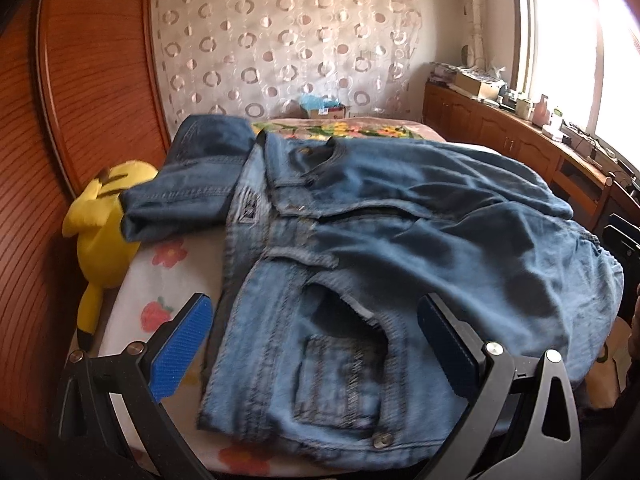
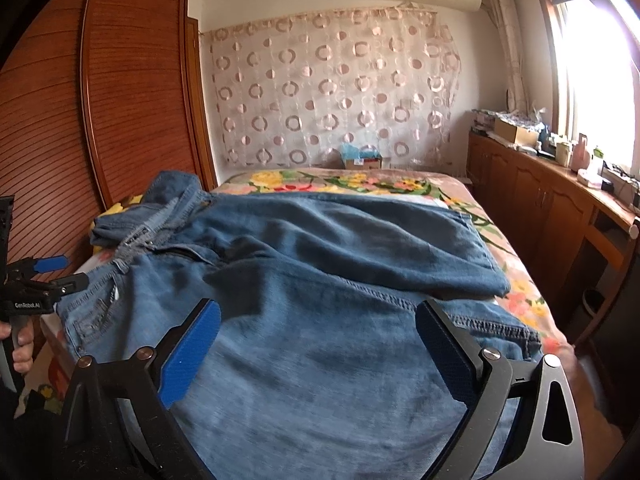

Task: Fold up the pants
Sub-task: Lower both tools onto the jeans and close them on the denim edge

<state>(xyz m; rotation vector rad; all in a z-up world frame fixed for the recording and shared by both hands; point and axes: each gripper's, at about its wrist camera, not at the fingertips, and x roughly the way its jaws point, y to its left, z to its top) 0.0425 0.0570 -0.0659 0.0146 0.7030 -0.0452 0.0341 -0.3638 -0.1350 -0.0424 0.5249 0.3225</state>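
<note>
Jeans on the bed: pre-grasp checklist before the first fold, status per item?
1. Left gripper open: ok, jaws spread wide over the waistband end.
2. Right gripper open: ok, jaws apart above the leg fabric.
3. Neither gripper holding cloth: ok, both pairs of pads look bare.
4. Jeans laid out for folding: not ok, the two legs overlap at an angle and the fabric is wrinkled.
5. Second folded pair of jeans clear of the working pair: cannot tell, it sits right at the waistband edge and may touch.
6. Yellow plush toy out of the way: ok, it lies at the bed's edge by the wardrobe.
</note>
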